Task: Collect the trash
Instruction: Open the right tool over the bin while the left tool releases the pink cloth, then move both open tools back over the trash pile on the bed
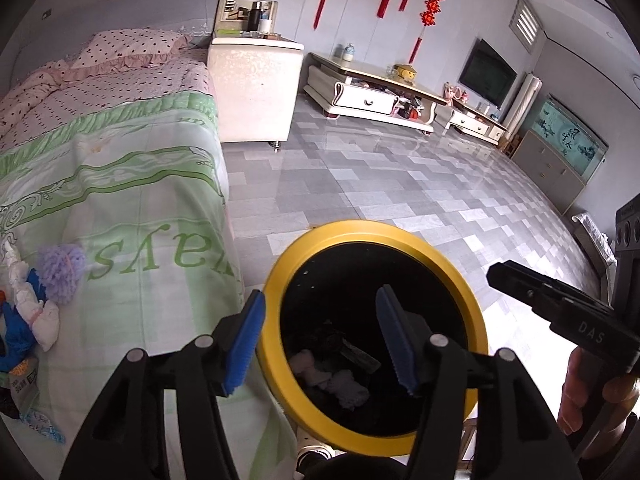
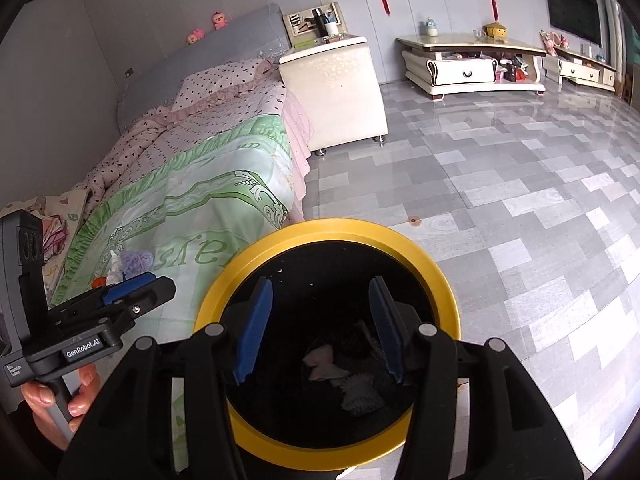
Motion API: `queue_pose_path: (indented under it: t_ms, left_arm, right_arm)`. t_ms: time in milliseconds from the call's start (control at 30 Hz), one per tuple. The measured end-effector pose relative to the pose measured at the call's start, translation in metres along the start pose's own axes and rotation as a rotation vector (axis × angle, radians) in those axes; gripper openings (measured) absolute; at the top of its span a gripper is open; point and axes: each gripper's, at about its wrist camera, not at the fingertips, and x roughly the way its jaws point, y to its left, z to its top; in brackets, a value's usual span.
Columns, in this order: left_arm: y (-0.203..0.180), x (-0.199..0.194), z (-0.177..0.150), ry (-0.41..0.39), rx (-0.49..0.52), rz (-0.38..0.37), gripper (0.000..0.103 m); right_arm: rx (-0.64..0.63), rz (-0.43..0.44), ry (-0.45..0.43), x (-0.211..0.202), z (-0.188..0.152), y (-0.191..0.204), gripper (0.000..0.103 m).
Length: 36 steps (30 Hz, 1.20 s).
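A black trash bin with a yellow rim [image 1: 276, 280] [image 2: 448, 280] stands on the floor beside the bed. Crumpled tissues [image 1: 332, 380] [image 2: 320, 360] and a dark wrapper lie at its bottom. My left gripper [image 1: 324, 340] is open and empty above the bin's left rim. My right gripper [image 2: 324, 328] is open and empty over the bin's mouth. More trash lies on the bed: a purple pompom [image 1: 62, 266] [image 2: 136, 260], white tissue [image 1: 18, 276], blue wrappers [image 1: 16, 328].
The bed [image 1: 132, 184] with a green and pink quilt lies left of the bin. A white nightstand [image 1: 256, 92], a low TV cabinet [image 1: 372, 88] and a wall TV [image 1: 486, 74] stand across the grey tiled floor [image 1: 400, 192].
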Motion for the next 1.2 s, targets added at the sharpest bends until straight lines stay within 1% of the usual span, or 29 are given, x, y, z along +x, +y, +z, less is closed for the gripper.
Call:
queue_pose_path:
  t_ms: [67,133,267,333,533,900,1200]
  left_arm:
    - [0.009,-0.008,0.001,-0.015,-0.013,0.017,0.060]
    - [0.017,-0.016,0.001,-0.030,-0.023,0.033,0.063]
    - [0.036,-0.035,0.004,-0.059,-0.043,0.065,0.068]
    - [0.049,-0.046,0.004,-0.075,-0.055,0.086,0.069]
    - [0.085,-0.075,-0.001,-0.106,-0.089,0.151,0.070]
    - [0.168,-0.119,-0.018,-0.129,-0.186,0.275,0.070]
    - [0.223,-0.149,-0.041,-0.144,-0.263,0.350,0.070]
  right_arm:
    - [-0.007,0.009,-0.003,-0.002,0.001,0.006,0.050]
    - [-0.015,0.018,-0.008,-0.004,0.002,0.012,0.054]
    - [-0.040,0.039,-0.014,-0.006,0.004,0.032,0.056]
    - [-0.049,0.055,-0.019,-0.007,0.006,0.042,0.059]
    - [-0.100,0.108,-0.033,-0.008,0.013,0.086,0.063]
    - [-0.196,0.205,-0.023,0.008,0.016,0.182,0.064]
    - [-0.271,0.250,0.004,0.027,0.012,0.249,0.064]
